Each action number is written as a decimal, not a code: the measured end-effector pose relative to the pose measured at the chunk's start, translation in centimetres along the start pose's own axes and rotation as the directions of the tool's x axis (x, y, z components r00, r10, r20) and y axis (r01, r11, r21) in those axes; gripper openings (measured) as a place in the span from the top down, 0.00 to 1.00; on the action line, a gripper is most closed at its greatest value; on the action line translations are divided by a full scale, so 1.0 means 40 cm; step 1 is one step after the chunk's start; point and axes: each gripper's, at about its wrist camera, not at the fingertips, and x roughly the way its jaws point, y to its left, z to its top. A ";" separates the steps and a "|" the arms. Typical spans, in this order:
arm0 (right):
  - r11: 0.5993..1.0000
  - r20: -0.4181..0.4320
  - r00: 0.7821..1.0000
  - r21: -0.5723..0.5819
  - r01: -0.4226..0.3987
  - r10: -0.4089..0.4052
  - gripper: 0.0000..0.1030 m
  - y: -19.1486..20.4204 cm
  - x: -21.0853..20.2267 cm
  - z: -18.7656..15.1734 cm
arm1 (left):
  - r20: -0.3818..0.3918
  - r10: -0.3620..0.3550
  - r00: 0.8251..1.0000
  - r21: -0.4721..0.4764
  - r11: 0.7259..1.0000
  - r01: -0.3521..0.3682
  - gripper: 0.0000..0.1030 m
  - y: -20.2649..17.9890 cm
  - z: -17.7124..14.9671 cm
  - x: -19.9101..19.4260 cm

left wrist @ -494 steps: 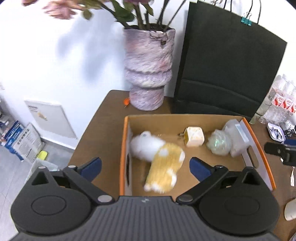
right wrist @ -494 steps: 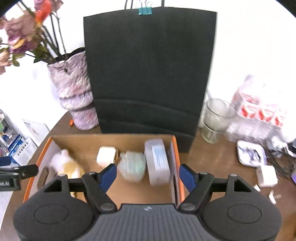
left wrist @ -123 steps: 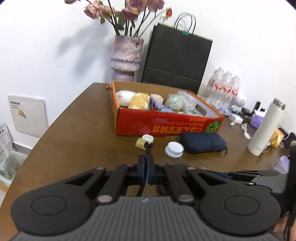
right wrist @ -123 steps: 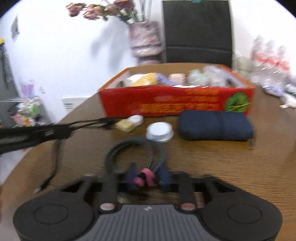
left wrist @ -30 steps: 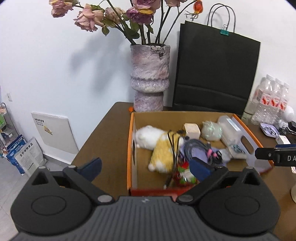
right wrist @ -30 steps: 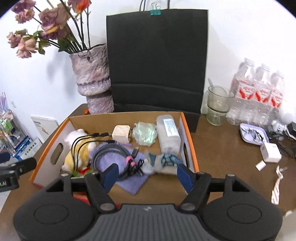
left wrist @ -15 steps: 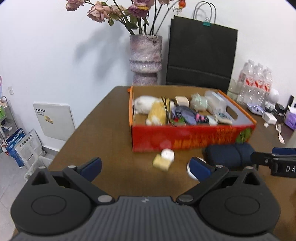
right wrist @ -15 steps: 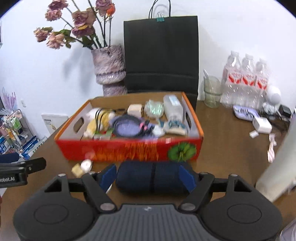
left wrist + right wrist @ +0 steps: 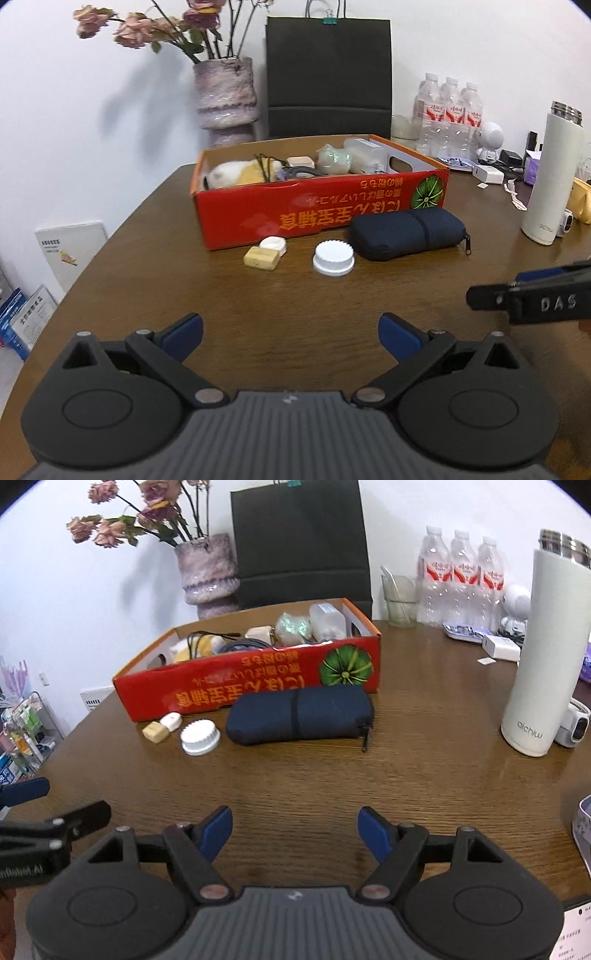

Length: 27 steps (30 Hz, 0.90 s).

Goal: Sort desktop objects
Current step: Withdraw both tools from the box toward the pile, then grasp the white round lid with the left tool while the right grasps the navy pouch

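Hovering spread and empty above the brown wooden bench [image 9: 147,266], left claw [image 9: 290,336] and right claw [image 9: 294,830], well short of the red cardboard box [image 9: 321,210].

A red cardboard box [image 9: 317,214] sits on the desk [image 9: 221,314], open-topped, holding a white and yellow plush toy [image 9: 236,173], dark coiled cables [image 9: 295,170], a small beige cube [image 9: 300,161], a pale wrapped bundle [image 9: 332,158] and a clear plastic container [image 9: 364,151]. Just in front of the box lie a navy zippered pouch [image 9: 406,232], a white ribbed cap [image 9: 333,257], a small white case [image 9: 272,244] and a tan block [image 9: 261,257].
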 end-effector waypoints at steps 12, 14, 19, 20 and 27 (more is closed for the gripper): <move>0.997 0.016 0.998 0.044 0.061 -0.061 0.21 -0.063 0.089 0.118 | -0.003 -0.111 0.994 -0.002 0.994 0.111 0.15 -0.035 0.111 0.178; 0.997 0.013 0.998 0.057 0.054 -0.054 0.19 -0.067 0.119 0.134 | -0.028 -0.121 0.992 -0.014 0.993 0.120 0.26 -0.042 0.124 0.217; 0.993 0.021 0.999 0.108 0.040 -0.043 0.15 -0.073 0.194 0.160 | -0.075 -0.147 0.986 -0.031 0.989 0.145 0.59 -0.050 0.127 0.281; 0.992 0.019 0.999 0.120 0.032 -0.035 0.13 -0.074 0.208 0.164 | -0.081 -0.155 0.985 -0.036 0.988 0.152 0.62 -0.049 0.122 0.285; 0.985 0.052 0.998 0.165 -0.044 0.036 0.00 -0.055 0.273 0.174 | -0.066 -0.171 0.983 -0.041 0.985 0.169 0.62 -0.030 0.100 0.266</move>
